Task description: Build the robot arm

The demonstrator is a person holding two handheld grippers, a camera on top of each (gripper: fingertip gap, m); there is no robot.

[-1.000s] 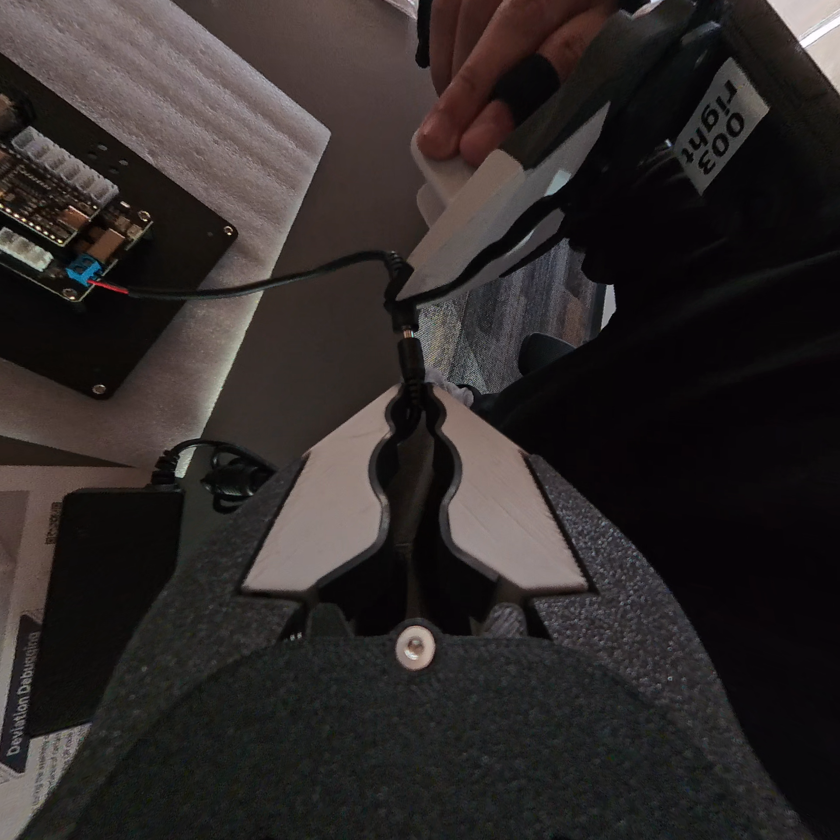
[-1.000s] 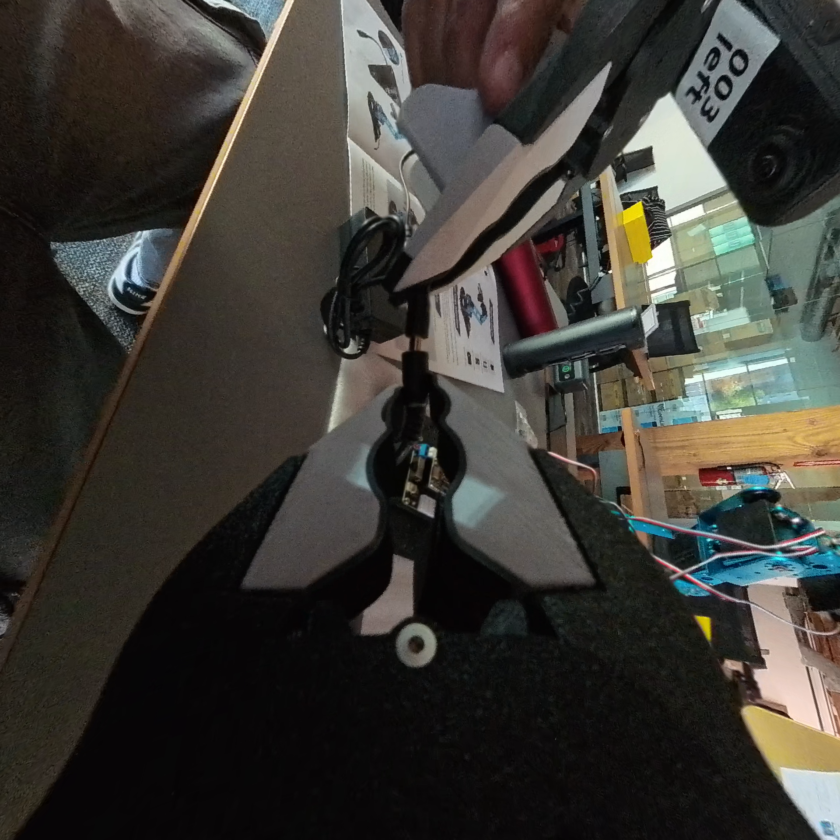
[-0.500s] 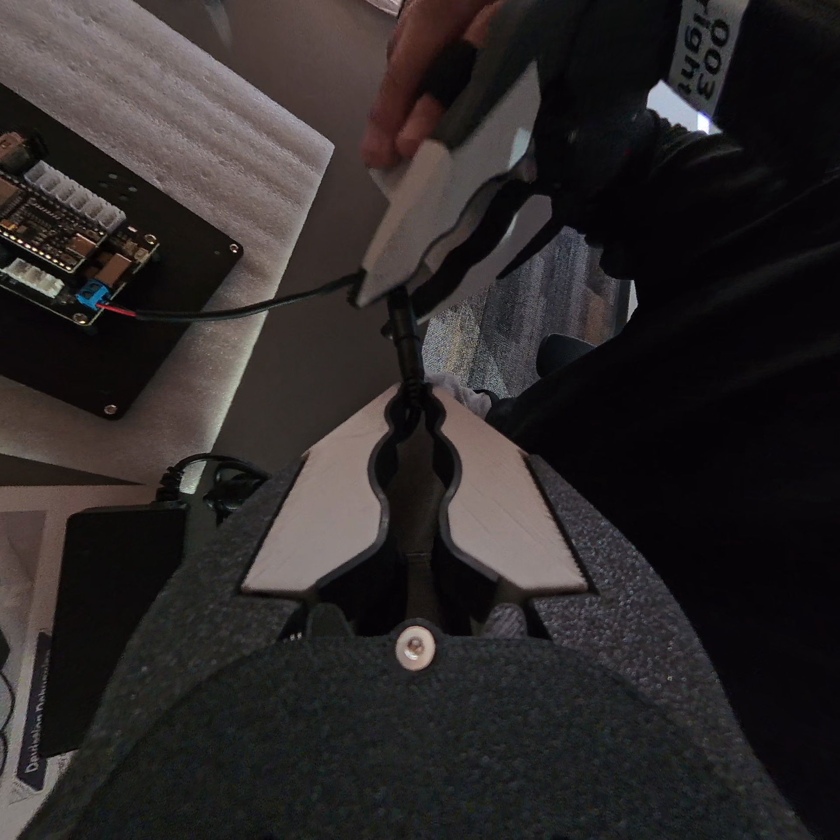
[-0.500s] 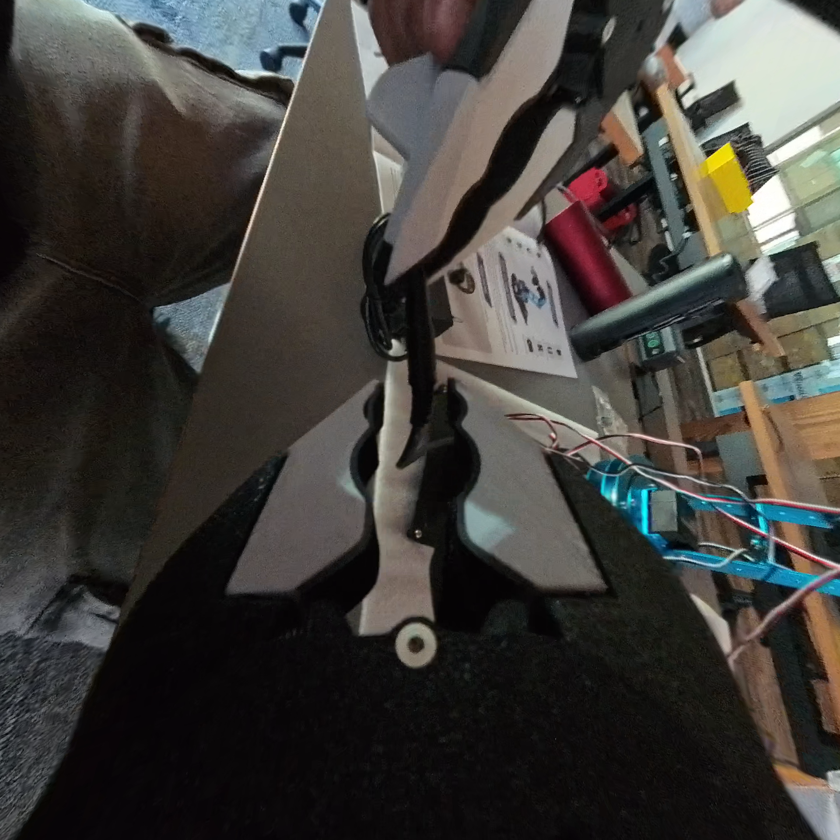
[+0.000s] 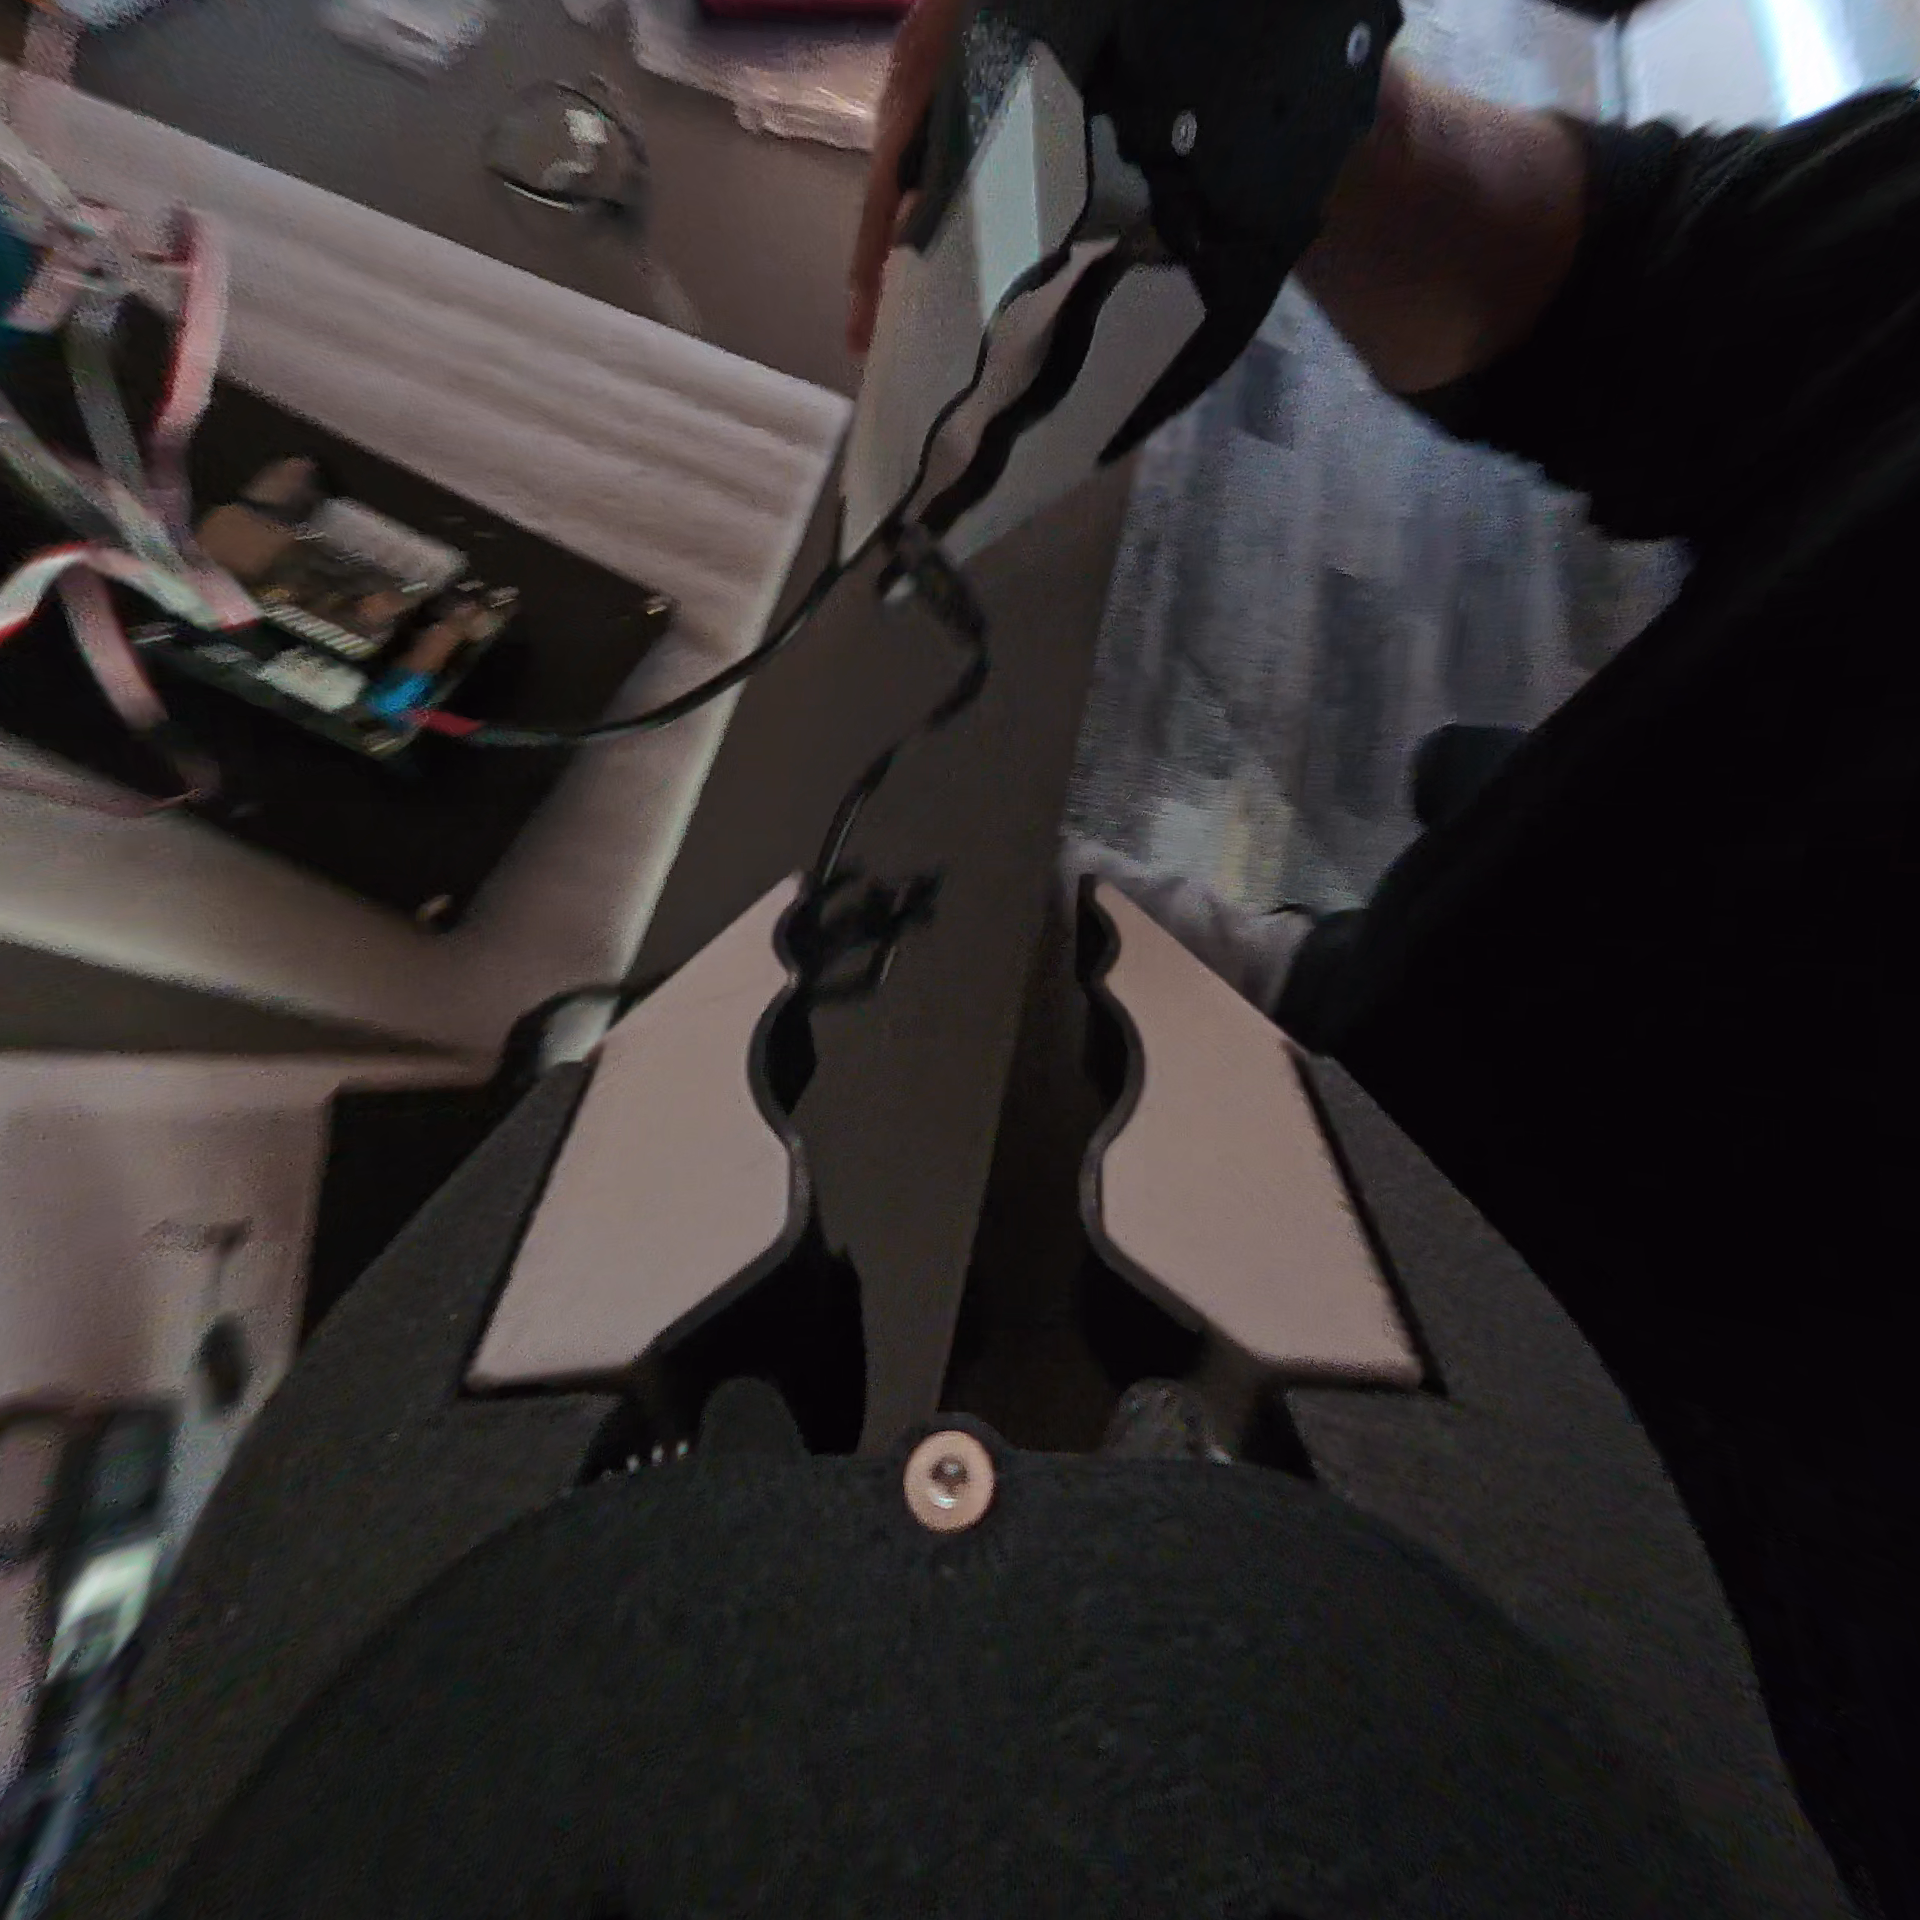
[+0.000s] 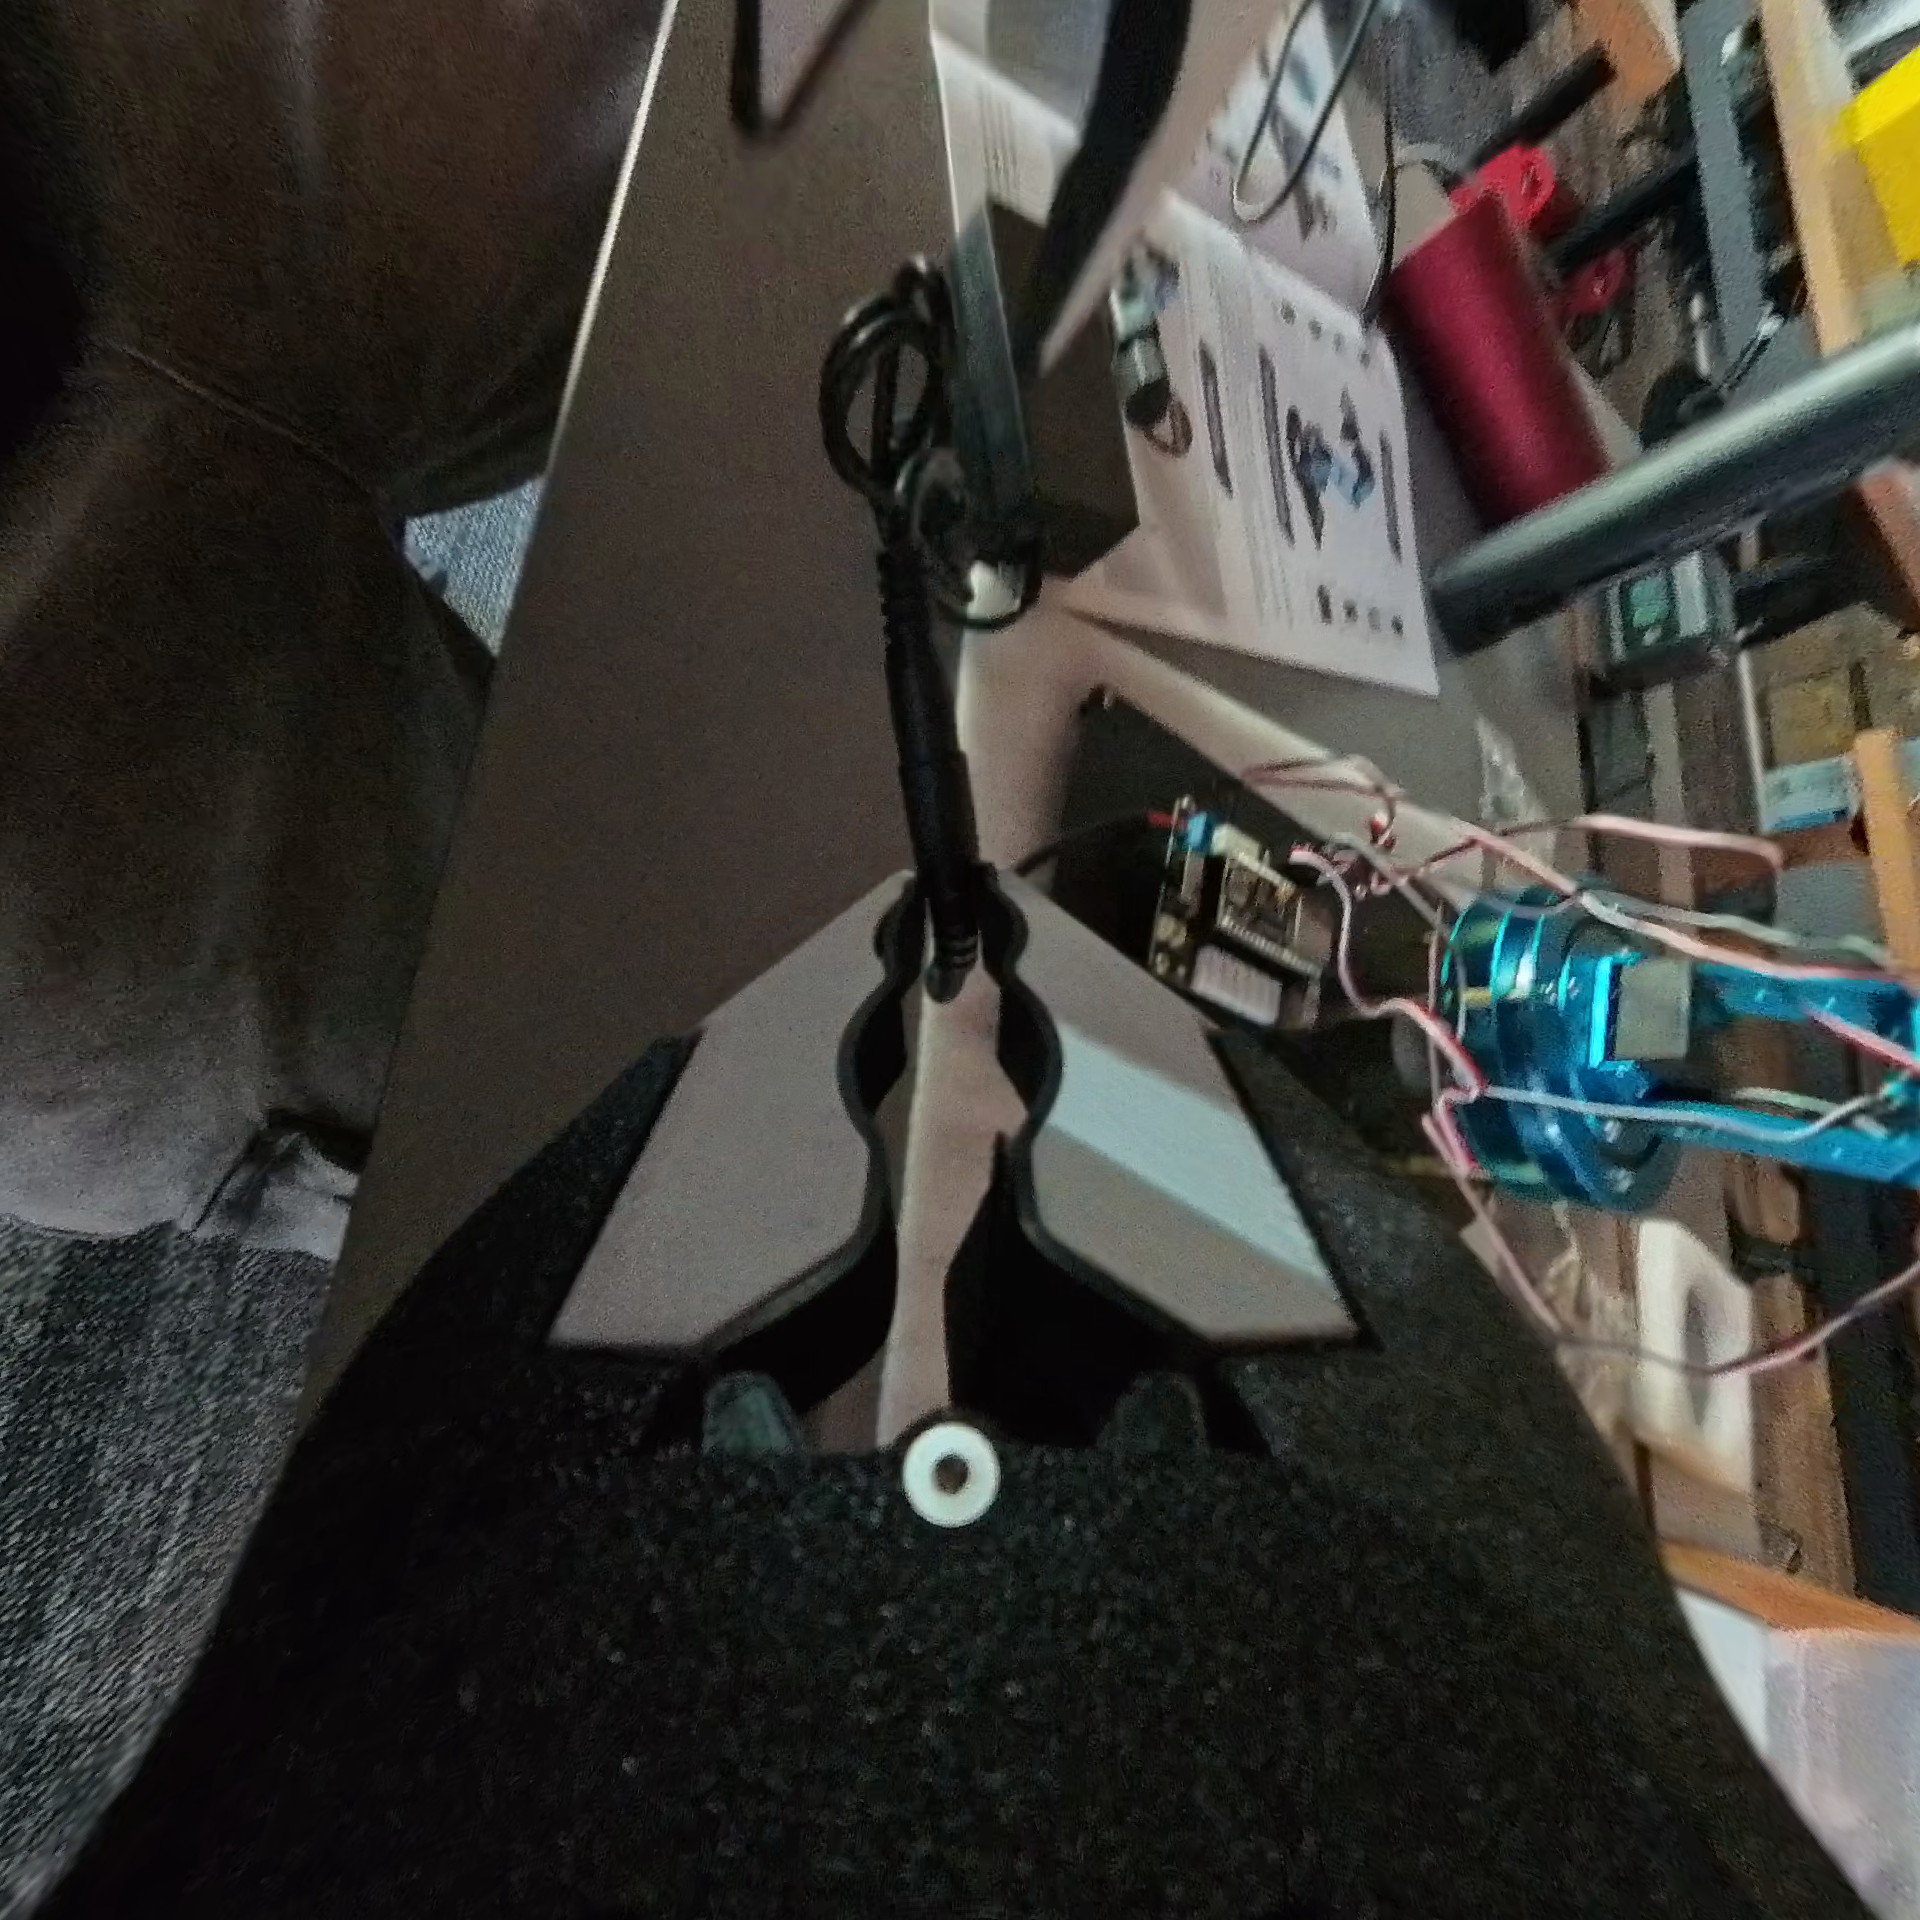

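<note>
two tongs in view: left tongs (image 5: 940, 904) spread wide, gripping nothing. right tongs (image 6: 951, 914) pinching black cable plug (image 6: 935, 810) above grey bench (image 6: 707, 644). circuit board (image 6: 1236, 914) near, at right.

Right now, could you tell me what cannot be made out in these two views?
Left wrist view: circuit board is motion-blurred; its parts cannot be told.
Left wrist view: right hand-held gripper covers where the black cables meet.
Right wrist view: black plug has its tip hidden between the gripper's fingers.
Right wrist view: blue robot arm is cut off by the right edge.
</note>
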